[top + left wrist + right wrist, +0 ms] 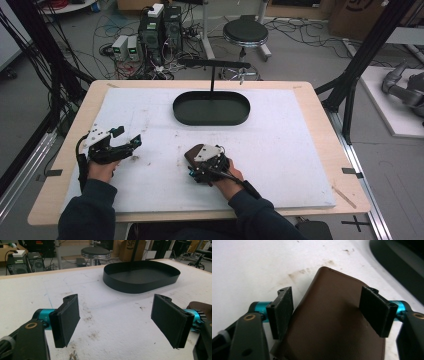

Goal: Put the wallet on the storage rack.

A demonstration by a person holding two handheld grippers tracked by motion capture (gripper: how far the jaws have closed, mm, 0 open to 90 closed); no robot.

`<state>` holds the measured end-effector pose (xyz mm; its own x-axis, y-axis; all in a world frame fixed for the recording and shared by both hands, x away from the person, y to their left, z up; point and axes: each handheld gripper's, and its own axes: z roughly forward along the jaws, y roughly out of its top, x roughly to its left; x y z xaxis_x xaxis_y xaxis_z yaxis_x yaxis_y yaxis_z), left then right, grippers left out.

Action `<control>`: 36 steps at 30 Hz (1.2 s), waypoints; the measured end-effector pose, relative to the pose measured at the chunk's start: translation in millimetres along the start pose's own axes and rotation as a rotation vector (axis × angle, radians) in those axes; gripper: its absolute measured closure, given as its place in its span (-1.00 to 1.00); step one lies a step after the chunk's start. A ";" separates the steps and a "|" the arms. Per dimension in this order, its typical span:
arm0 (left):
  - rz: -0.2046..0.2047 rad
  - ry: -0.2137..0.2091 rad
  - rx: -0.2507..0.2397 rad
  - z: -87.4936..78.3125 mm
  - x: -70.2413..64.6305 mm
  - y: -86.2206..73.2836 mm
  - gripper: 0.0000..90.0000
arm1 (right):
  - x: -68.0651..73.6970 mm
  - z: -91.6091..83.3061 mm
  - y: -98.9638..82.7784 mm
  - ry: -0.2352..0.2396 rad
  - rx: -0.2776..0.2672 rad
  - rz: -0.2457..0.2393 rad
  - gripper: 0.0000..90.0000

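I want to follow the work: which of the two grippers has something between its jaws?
The right gripper: a brown leather-like pouch lies between its jaws. The left gripper has bare white table cover between them.

Dark navy long sleeves (90, 212) are worn on both forearms. Each gripper, left gripper (115, 322) and right gripper (332, 312), is built black, with flat rectangular pads (66, 320) carried on teal cylinders and brass-ringed pivots. A pale grey three-cornered plate (95, 135) and a black cable (80, 160) are noted.

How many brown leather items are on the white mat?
1. The brown leather pouch lies near the mat's front edge, between the jaws of the right gripper; part of it is hidden under that gripper.
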<state>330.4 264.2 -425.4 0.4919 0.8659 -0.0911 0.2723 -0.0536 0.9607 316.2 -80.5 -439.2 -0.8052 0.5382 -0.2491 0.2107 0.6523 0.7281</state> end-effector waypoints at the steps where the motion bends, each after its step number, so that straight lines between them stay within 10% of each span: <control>1: -0.001 0.000 0.000 0.1 0.1 0.0 -0.49 | -3.3 -0.3 -1.1 -0.019 0.012 0.010 -0.37; 9: -0.003 -0.002 -0.002 0.0 -0.2 0.1 -0.49 | -34.8 -4.6 -16.0 -0.120 0.057 0.092 -0.40; 17: -0.003 -0.004 -0.004 0.0 -0.9 0.1 -0.49 | -36.3 -1.7 -17.6 -0.144 0.101 0.019 -0.54; 36: -0.001 -0.005 0.005 1.3 -0.3 -0.3 -0.49 | -68.7 -33.5 -13.5 -0.003 0.024 0.187 0.57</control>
<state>331.2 263.3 -426.0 0.4957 0.8634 -0.0935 0.2772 -0.0553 0.9592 350.1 -144.2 -410.6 -0.7492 0.6528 -0.1125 0.3699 0.5532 0.7464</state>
